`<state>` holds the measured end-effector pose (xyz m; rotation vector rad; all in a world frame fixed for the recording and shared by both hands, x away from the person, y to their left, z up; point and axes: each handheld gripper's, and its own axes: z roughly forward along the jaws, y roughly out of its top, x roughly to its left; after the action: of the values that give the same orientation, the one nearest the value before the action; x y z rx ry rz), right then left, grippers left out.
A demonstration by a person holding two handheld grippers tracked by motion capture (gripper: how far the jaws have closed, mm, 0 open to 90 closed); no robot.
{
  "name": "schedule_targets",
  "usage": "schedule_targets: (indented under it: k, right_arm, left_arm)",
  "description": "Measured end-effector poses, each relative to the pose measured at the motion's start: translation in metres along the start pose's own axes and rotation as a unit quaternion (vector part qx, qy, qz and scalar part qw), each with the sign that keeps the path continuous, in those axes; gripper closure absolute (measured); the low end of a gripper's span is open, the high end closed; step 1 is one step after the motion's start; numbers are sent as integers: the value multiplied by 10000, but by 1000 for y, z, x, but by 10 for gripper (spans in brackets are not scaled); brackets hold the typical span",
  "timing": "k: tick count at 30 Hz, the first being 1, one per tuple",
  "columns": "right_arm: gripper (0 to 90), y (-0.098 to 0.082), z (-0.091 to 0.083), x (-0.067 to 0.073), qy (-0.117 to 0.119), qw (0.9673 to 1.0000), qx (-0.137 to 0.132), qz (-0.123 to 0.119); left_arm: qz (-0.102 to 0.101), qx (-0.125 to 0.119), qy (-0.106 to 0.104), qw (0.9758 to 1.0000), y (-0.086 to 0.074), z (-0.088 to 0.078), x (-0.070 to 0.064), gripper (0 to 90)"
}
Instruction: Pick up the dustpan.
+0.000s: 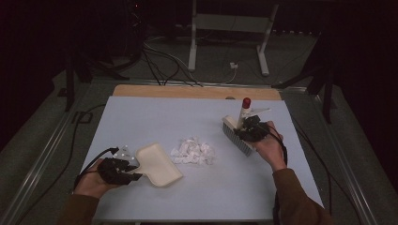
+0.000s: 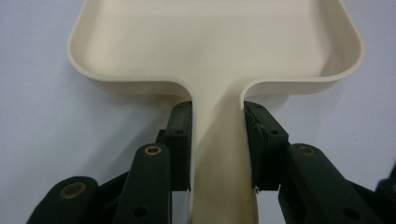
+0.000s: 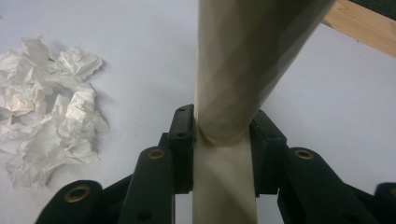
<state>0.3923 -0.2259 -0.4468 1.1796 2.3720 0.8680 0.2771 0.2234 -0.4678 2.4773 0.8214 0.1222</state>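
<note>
1. Dustpan [image 1: 157,164] is held by its handle [image 2: 219,154] between the fingers [image 2: 180,140] of the left gripper [image 1: 123,169], which are closed narrowly on the handle's two sides; the cream tray spreads just beyond the fingertips and lies on the pale counter [image 1: 141,122].
2. Paper scraps [image 1: 193,152], white and crumpled, are heaped on the counter between the two grippers, just past the dustpan's far rim and apart from it; in the right gripper view the heap [image 3: 49,116] is seen to the left of the fingers.
3. Brush [image 1: 238,133] is gripped by its cream handle [image 3: 229,154] between the fingers [image 3: 181,140] of the right gripper [image 1: 251,129], pressed against both sides; its red-tipped handle rises past the fingertips, and its bristle head is set on the counter beside them.
</note>
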Motion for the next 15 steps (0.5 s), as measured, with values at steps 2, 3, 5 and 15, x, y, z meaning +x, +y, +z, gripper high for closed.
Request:
schedule_targets:
  k: [2, 3, 5, 15]
  right_arm:
    - [672, 0, 0, 0, 9, 10000, -11, 10]
    - [672, 0, 0, -1, 9, 10000, -14, 20]
    - [672, -1, 0, 0, 6, 10000, -22, 20]
    - [672, 1, 1, 3, 15, 10000, -12, -27]
  left_arm:
    - [30, 6, -37, 10000, -1, -1, -1, 667]
    - [40, 33, -52, 10000, -1, -1, -1, 667]
    - [68, 53, -50, 10000, -1, -1, -2, 667]
    - [203, 194, 20, 9996, 13, 11, -2, 667]
